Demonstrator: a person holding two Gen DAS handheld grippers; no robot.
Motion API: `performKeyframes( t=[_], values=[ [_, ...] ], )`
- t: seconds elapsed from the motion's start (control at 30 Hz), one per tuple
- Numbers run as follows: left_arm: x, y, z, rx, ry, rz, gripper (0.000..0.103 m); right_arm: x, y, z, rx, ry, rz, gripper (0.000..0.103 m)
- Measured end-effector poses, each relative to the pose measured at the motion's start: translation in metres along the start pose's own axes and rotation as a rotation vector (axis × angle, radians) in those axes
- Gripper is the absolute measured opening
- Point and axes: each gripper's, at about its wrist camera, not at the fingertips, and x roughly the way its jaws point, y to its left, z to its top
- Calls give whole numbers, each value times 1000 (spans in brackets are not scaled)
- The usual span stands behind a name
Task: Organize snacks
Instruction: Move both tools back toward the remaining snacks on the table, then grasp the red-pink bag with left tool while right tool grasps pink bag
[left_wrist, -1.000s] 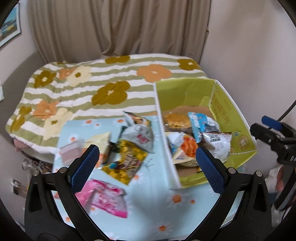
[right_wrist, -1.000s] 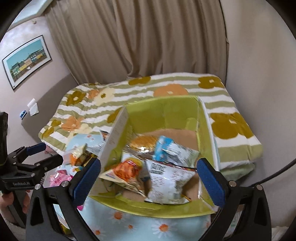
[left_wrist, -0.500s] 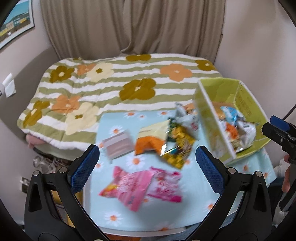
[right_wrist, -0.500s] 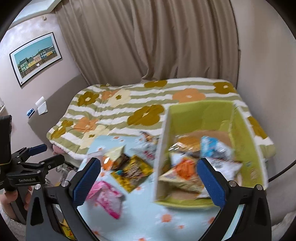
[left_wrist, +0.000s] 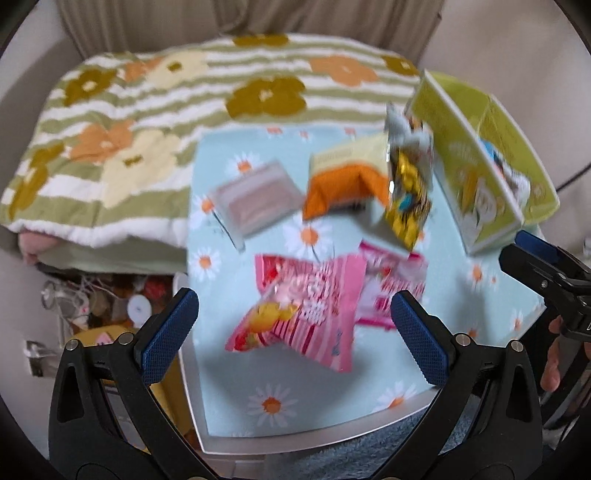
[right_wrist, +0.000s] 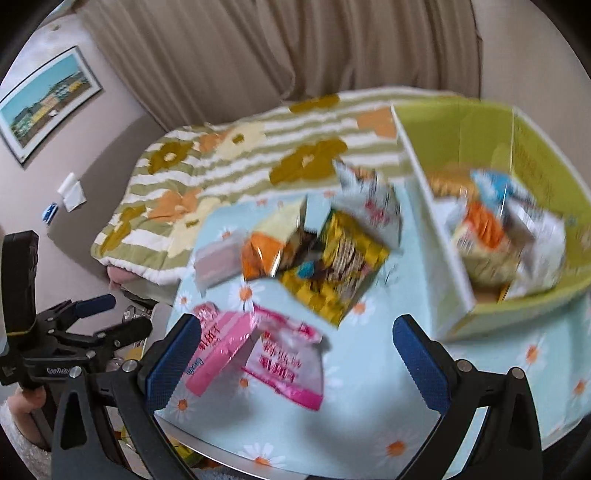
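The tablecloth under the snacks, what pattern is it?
Pale blue tablecloth with white-and-orange daisies, clearest in the left wrist view.

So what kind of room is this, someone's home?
Most likely a bedroom at home: a bed with a flowered blanket sits behind the daisy-print table, with long curtains and a framed picture on the wall.

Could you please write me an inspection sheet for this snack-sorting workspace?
Surface: table with daisy-print cloth.
Job's things: green box holds several packets; pink packets, yellow packet, orange packet and pale packet lie loose on the cloth.
Clutter: small items on the floor, too blurred to name.
Grippers: left hand-held gripper and right hand-held gripper open, empty.
Cables: nothing seen.
Surroundings: flowered bed, curtain, framed picture.
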Motion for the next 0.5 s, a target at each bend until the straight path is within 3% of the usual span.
performKeyframes(
  t=[0.23,0.5],
  values=[
    [47,9,-5,-8,117,-65,103,37,7,-22,8,86,-26,103],
    [86,6,-8,-44,167,-65,103,73,3,-34,-69,156,-20,103]
  ],
)
